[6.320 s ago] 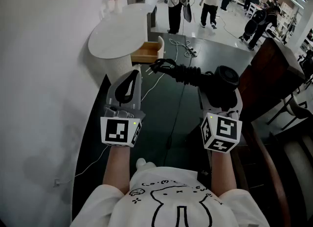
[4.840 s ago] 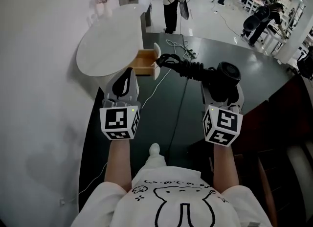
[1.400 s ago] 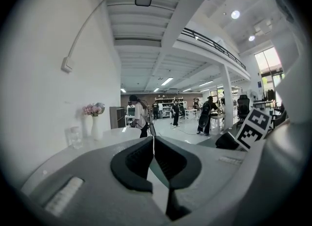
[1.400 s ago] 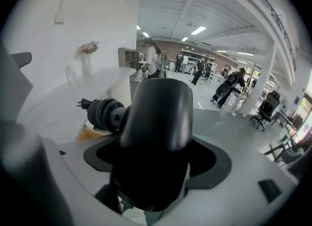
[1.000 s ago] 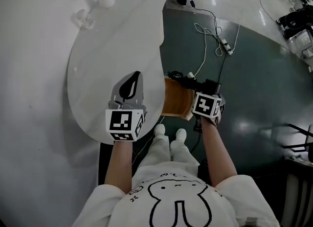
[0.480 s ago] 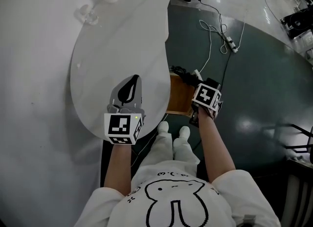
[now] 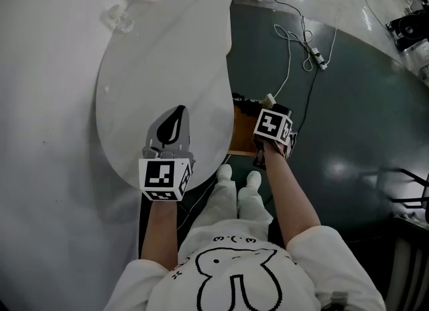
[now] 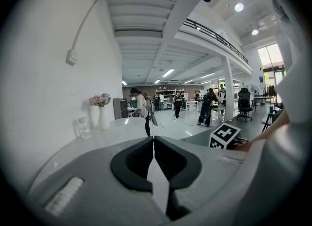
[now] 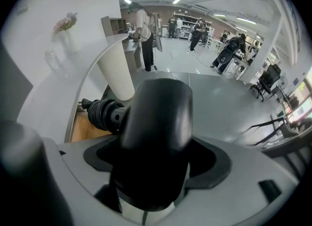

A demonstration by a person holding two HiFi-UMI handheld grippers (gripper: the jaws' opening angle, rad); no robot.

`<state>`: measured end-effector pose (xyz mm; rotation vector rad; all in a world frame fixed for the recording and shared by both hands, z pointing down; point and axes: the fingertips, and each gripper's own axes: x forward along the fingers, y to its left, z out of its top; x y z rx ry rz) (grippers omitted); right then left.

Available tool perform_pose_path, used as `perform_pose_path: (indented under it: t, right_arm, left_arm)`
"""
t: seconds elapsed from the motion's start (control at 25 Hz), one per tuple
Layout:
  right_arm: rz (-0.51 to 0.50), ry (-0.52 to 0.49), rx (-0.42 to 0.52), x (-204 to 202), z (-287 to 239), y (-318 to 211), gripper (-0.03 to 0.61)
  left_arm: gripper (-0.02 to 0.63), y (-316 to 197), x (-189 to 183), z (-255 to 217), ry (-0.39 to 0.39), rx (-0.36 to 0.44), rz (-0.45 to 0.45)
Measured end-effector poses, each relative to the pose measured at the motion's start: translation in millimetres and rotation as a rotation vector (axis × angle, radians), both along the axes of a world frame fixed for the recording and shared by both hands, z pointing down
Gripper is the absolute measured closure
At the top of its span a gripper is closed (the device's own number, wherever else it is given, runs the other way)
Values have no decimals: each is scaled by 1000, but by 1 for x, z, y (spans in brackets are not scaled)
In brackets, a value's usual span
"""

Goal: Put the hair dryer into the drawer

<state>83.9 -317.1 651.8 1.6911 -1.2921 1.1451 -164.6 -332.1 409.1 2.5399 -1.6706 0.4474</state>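
Since the hair dryer (image 9: 156,122) is meant for the open drawer (image 9: 87,128), I hold its black body clamped in my right gripper (image 9: 156,164), with the drawer's wooden floor showing at ten o'clock of it and the cord end pointing that way. My left gripper (image 8: 153,148), jaws together on nothing, hovers over the white table (image 7: 161,55) at nine o'clock, out of the way.

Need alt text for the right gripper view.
A black hair dryer fills the centre, clamped in the right tool, its ribbed cord end pointing toward an open wooden drawer under a white table. People stand in the distance.
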Motion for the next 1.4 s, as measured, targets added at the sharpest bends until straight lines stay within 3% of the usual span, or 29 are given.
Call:
perform_pose_path:
  t: [0.16,0.44,1.0,1.4]
  right_arm:
    - [-101,24,-18,-14,11,-4,172]
    - [-221,-56,-42,-40,24,-13,172]
    - [-340,-203,-118,-63,69,-18,171]
    - [-512,-220,-153,-87,87,-23,170]
  left_arm:
    - [594,3,-2,2,-9,-2,-4]
    - [595,-1,-7,2,-29,-10,-18]
    - [595,0,-6,21,-76,-49,-14]
    - [595,7,-10,31,-113,-79,-29]
